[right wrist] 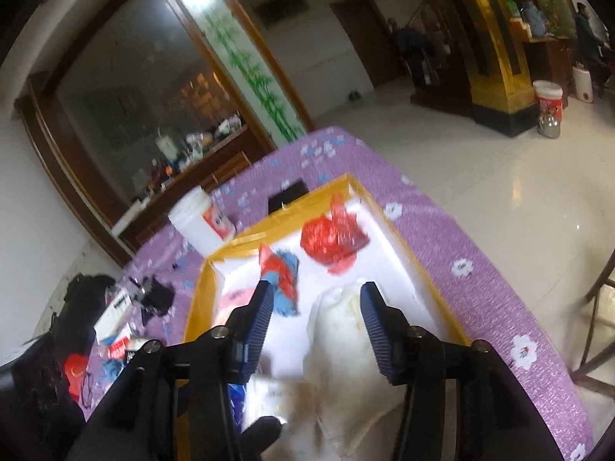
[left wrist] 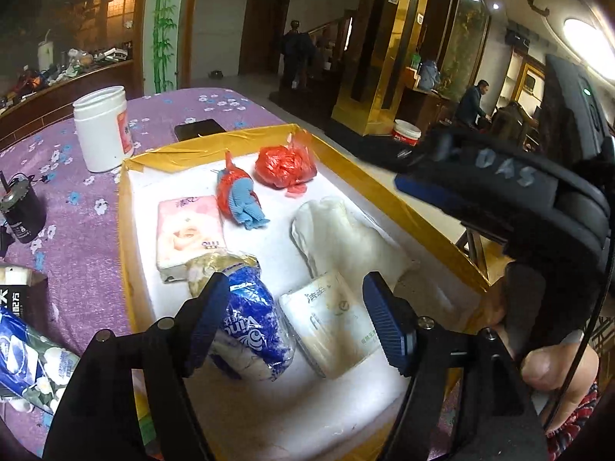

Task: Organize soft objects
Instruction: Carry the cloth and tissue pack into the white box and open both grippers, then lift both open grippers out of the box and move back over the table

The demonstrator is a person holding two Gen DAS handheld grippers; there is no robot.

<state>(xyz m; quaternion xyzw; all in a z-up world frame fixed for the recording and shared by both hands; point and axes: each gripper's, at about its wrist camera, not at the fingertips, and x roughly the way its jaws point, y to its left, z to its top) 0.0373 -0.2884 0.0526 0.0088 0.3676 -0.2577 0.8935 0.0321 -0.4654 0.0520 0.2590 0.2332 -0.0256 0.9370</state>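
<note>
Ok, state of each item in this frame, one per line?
left gripper: open, over the tray
right gripper: open, nothing held
white jar: upright, lid off
red bag: knotted, in tray
blue tissue pack: lying in tray

A white jar with a red label stands open on the purple flowered cloth covering the desk, and a black phone lies flat near it. A dark cylindrical device sits further left. On the tiled floor beyond, a white bucket stands by a gold pillar.
</note>
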